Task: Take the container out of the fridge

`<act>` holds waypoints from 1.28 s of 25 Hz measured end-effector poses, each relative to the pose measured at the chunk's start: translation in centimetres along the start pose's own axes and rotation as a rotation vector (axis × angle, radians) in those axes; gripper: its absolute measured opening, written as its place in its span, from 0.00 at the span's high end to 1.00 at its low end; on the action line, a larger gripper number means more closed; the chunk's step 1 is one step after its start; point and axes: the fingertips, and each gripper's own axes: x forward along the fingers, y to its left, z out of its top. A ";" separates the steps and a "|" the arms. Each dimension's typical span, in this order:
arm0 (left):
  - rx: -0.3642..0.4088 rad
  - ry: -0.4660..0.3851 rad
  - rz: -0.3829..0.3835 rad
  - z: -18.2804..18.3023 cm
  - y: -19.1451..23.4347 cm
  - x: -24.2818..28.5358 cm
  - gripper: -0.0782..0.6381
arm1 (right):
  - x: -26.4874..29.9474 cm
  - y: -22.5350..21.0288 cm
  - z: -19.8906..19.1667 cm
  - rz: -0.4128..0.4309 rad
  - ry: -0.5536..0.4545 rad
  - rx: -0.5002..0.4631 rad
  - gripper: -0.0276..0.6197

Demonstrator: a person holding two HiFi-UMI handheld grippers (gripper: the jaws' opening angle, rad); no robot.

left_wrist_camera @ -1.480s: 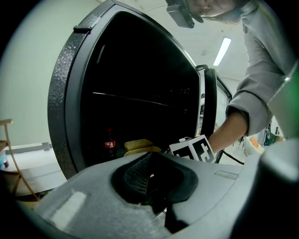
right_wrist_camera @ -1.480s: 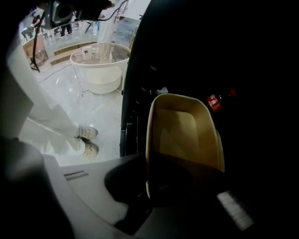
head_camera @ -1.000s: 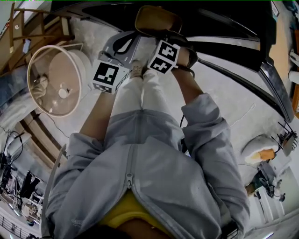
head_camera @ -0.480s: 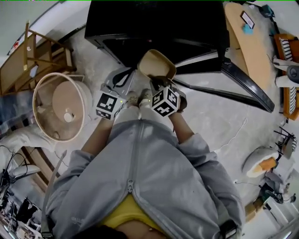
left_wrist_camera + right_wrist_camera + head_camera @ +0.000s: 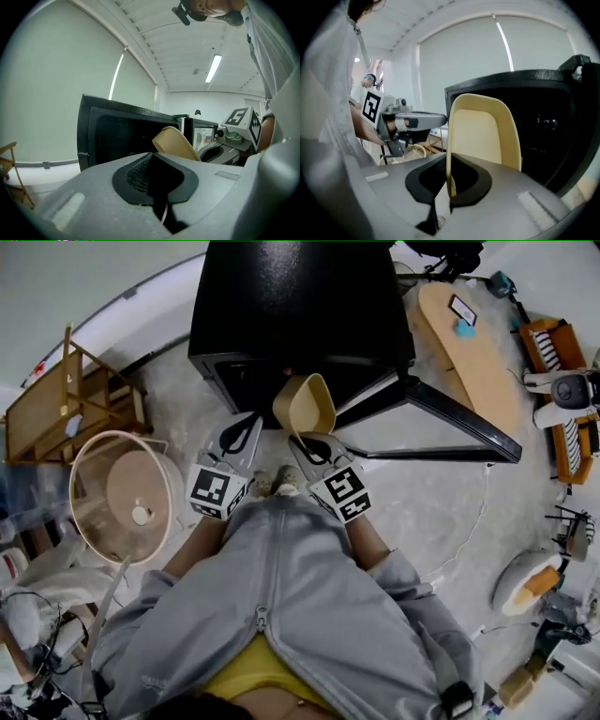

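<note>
A tan open container (image 5: 307,404) hangs tilted in front of the black fridge (image 5: 300,315), outside its dark opening. My right gripper (image 5: 305,435) is shut on the container's wall. In the right gripper view the thin rim runs down between the pads (image 5: 465,180) of the right gripper (image 5: 449,173), and the container (image 5: 483,136) rises above them. My left gripper (image 5: 242,432) hovers just left of it, apart from it, jaws together and holding nothing. In the left gripper view the left gripper (image 5: 152,161) is in front, the container (image 5: 174,143) behind it.
The fridge door (image 5: 450,432) stands swung open to the right. A round beige tub (image 5: 122,493) sits on the floor at left, a wooden rack (image 5: 66,399) behind it. A wooden tabletop (image 5: 469,362) lies at upper right. A cable (image 5: 469,531) trails over the floor.
Both grippers have drawn back from the fridge toward the person, the right one carrying the container out with it. The whole fridge has come into the head view.
</note>
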 end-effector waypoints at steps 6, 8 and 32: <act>0.060 -0.071 0.077 2.7 -0.1 -1.4 0.88 | -2.6 0.5 5.0 -0.037 -0.264 0.018 0.95; 0.073 -0.110 0.086 4.3 -0.5 -1.8 0.88 | -4.3 0.3 7.1 -0.075 -0.357 0.010 0.95; 0.195 -0.245 0.175 14.7 0.7 -1.7 0.88 | -9.7 -4.8 18.5 -0.459 -0.591 -0.101 0.95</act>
